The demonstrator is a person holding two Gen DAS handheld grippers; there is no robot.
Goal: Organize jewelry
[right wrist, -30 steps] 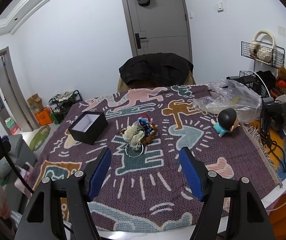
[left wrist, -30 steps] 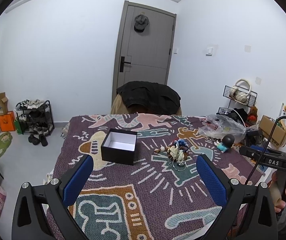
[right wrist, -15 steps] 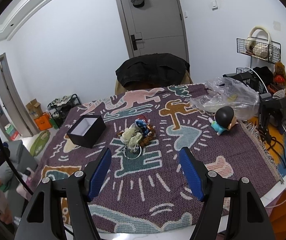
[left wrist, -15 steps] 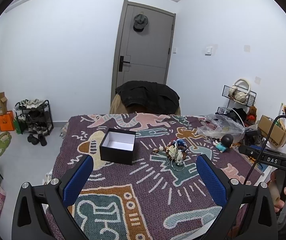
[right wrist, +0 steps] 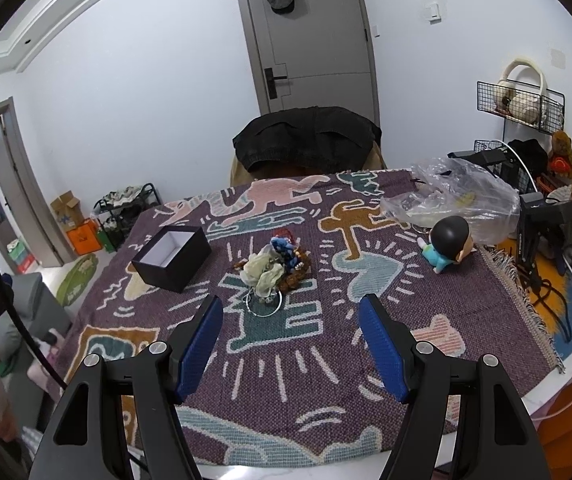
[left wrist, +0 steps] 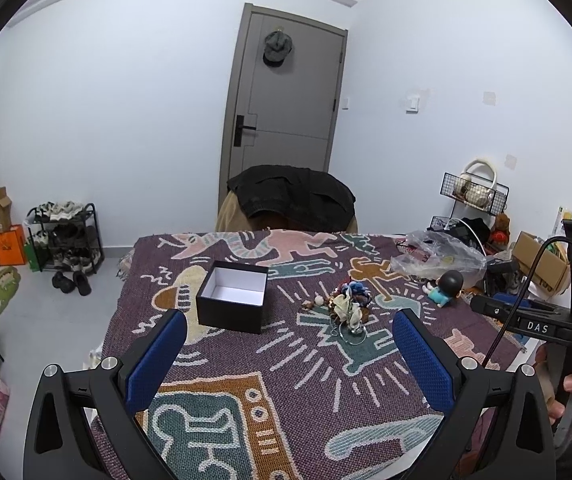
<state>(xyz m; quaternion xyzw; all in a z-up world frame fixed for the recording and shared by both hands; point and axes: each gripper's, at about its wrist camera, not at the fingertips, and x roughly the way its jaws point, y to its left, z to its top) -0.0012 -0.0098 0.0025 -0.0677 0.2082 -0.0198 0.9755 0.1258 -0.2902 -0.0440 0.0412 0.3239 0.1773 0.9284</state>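
Both grippers' fingers apart, empty; jewelry pile (right wrist: pixel 276 270) tangled, pieces indistinct beside box (right wrist: pixel 172 258).

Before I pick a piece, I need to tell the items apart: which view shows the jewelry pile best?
The right wrist view: the jewelry pile sits nearer and larger, so the pale fabric piece, blue beads and silver bangle separate. In the left wrist view the pile is smaller and blurs together.

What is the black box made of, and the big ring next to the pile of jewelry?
The black box looks like stiff cardboard: matte black outside, plain white inside, with sharp straight edges. The ring seems to be thin metal wire, silvery and a bit shiny; it is too small to tell for sure. The jewelry pile mixes beads and soft fabric.
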